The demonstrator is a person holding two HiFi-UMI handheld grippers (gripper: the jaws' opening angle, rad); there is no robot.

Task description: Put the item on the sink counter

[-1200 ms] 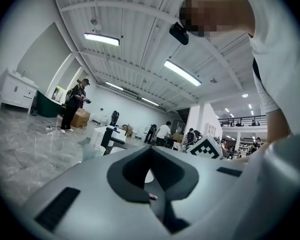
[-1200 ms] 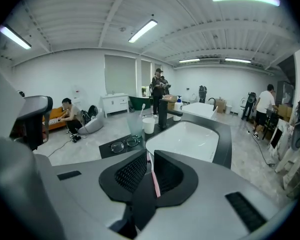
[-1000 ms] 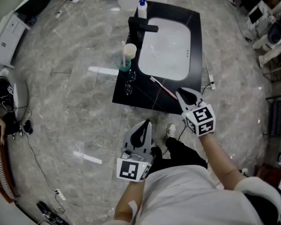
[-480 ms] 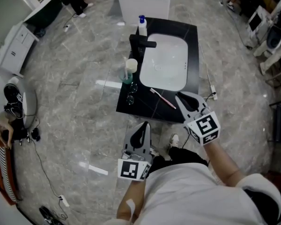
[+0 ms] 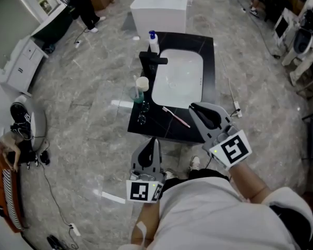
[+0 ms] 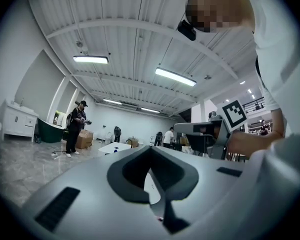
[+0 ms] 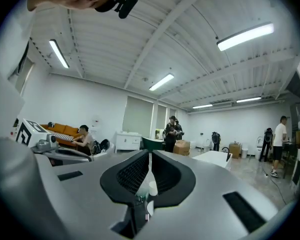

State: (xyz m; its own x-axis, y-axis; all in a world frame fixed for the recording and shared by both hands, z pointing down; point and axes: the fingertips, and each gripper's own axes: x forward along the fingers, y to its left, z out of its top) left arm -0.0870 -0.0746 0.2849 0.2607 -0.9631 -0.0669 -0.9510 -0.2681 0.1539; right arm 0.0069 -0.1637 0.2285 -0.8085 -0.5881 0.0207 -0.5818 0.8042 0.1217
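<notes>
**Toothbrush on the sink desk, both jaws shut and empty**

Toothbrush (image 5: 176, 117), most likely the item meant, lies flat and aslant on the black sink desk (image 5: 209, 66), between the white basin (image 5: 177, 77) and the desk's front edge. Nothing touches it. By the look of things the placing is done.

The right gripper (image 5: 197, 110) hangs at the desk's front right corner, its tip just beside the near end of the toothbrush. Its own view shows the jaws together with only a thin slit between them and nothing in it. The left gripper (image 5: 152, 142) is lower and nearer the person, short of the front edge, and its jaws are likewise closed on nothing.

The main risk sits with the right gripper. Its height above the desk cannot be read from above. A careless sideways swing could catch the toothbrush and flick it off the front edge or roll it into the basin. The handle is thin and light, so a slight nudge would probably shift it.

A wide sweep of the left gripper carries a smaller risk. The cup (image 5: 141, 84) and the glasses (image 5: 141, 120) stand close to the desk's left edge and could be knocked to the floor.
</notes>
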